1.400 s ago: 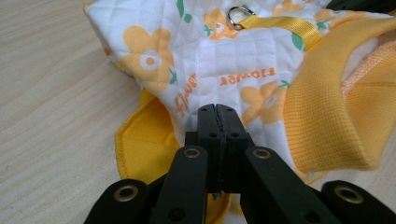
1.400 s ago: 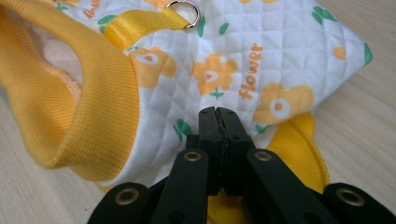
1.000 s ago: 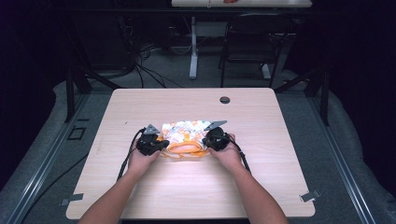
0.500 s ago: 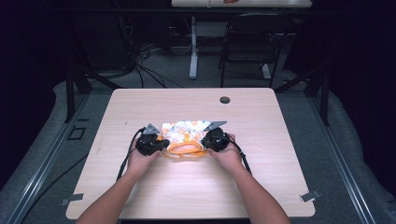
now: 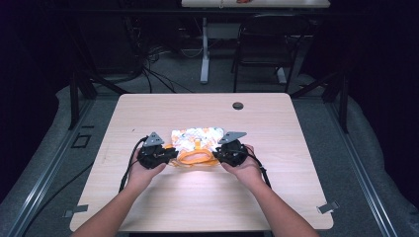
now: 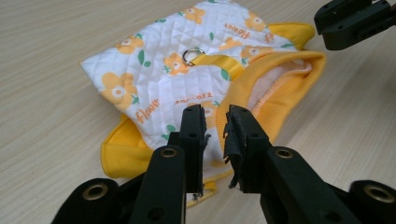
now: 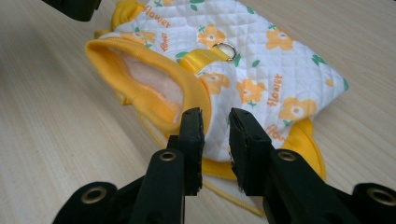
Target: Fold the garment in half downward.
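Observation:
A small quilted white garment [image 5: 195, 138] with orange flowers and yellow trim lies flat on the wooden table [image 5: 276, 123]. A metal ring [image 6: 192, 57] sits on a yellow strap on its back. Its yellow ribbed opening [image 7: 149, 88] faces the person. My left gripper [image 5: 170, 154] is at the garment's near left corner, with its jaws [image 6: 215, 116] a narrow gap apart just above the fabric. My right gripper [image 5: 217, 153] is at the near right corner, and its jaws [image 7: 215, 119] also stand slightly apart over the trim. Neither gripper pinches the cloth.
A round black grommet [image 5: 238, 105] is set in the table near its far edge. Behind the table stand a chair [image 5: 267, 54] and a white table leg [image 5: 204, 54], with cables on the floor. Bare wood surrounds the garment on all sides.

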### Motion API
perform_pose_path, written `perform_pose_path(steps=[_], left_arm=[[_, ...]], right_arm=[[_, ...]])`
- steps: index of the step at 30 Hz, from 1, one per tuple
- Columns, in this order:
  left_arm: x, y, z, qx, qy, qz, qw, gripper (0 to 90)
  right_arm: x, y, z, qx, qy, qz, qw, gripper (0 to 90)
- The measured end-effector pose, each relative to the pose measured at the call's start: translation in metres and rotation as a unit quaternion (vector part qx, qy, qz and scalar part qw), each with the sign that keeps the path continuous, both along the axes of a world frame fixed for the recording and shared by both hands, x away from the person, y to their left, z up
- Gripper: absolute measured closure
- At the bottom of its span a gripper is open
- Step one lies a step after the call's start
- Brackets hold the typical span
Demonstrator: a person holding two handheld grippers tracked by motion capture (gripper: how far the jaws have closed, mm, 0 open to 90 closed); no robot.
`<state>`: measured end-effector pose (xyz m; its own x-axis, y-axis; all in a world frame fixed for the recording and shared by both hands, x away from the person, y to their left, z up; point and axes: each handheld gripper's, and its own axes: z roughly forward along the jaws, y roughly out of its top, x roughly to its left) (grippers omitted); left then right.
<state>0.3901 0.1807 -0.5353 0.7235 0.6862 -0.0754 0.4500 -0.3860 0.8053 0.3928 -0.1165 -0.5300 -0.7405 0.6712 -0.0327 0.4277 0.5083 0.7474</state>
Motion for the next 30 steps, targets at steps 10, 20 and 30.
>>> perform_pose_path(steps=[10, 20, 30], left_arm=[[-0.037, 0.022, 0.009, -0.030, -0.010, 0.013, 0.9994, 65.0], [-0.071, 0.041, 0.005, -0.028, -0.006, 0.022, 0.9994, 61.7], [-0.081, 0.047, -0.014, -0.006, 0.005, 0.012, 0.9999, 58.9]], right_arm=[[-0.045, -0.015, 0.015, -0.015, -0.020, -0.001, 0.9997, 67.9], [-0.078, -0.028, 0.014, 0.002, -0.010, 0.000, 0.9999, 63.6], [-0.088, -0.037, -0.009, -0.001, 0.005, 0.005, 1.0000, 63.0]])
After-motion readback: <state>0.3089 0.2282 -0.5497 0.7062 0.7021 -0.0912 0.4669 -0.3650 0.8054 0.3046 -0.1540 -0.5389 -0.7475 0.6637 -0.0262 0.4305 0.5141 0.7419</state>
